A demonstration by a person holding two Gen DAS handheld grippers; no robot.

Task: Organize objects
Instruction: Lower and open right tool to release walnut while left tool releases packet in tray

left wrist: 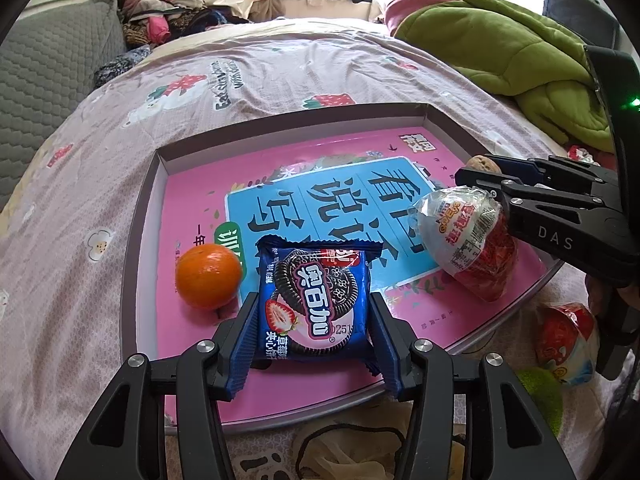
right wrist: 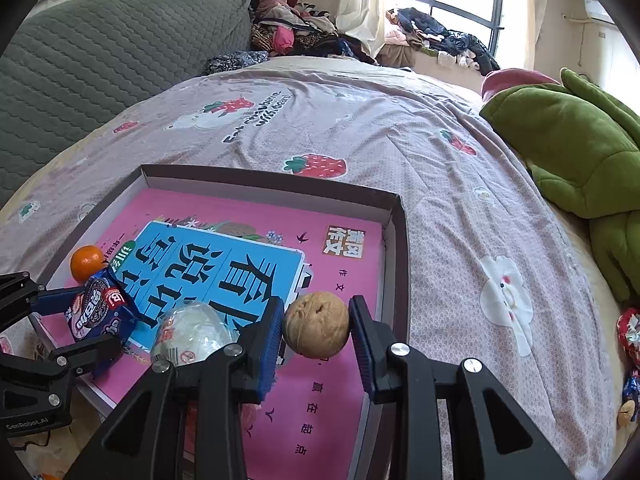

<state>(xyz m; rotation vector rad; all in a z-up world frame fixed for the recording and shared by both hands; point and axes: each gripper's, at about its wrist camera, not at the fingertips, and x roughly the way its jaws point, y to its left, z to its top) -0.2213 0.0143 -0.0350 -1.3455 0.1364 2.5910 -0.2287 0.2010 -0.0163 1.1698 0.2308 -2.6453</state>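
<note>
A shallow cardboard tray [left wrist: 280, 120] [right wrist: 260, 176] with a pink book lining its bottom lies on the bed. My left gripper [left wrist: 314, 300] [right wrist: 86, 320] is shut on a blue cookie packet [left wrist: 316, 304] [right wrist: 96, 312] at the tray's near edge. An orange [left wrist: 208, 276] [right wrist: 86, 262] sits just left of the packet. My right gripper [right wrist: 316, 304] [left wrist: 482, 180] is shut on a walnut [right wrist: 316, 324] [left wrist: 486, 164] low over the tray's right side. A clear-and-red wrapped snack [left wrist: 468, 240] [right wrist: 192, 336] lies in the tray between the two grippers.
The tray rests on a pink strawberry-print bedsheet [right wrist: 440, 184]. A green plush blanket [left wrist: 520, 52] [right wrist: 580, 152] is piled at the right. More wrapped snacks [left wrist: 568, 340] [right wrist: 630, 332] lie on the bed right of the tray. A grey quilted headboard [left wrist: 52, 80] stands at the left.
</note>
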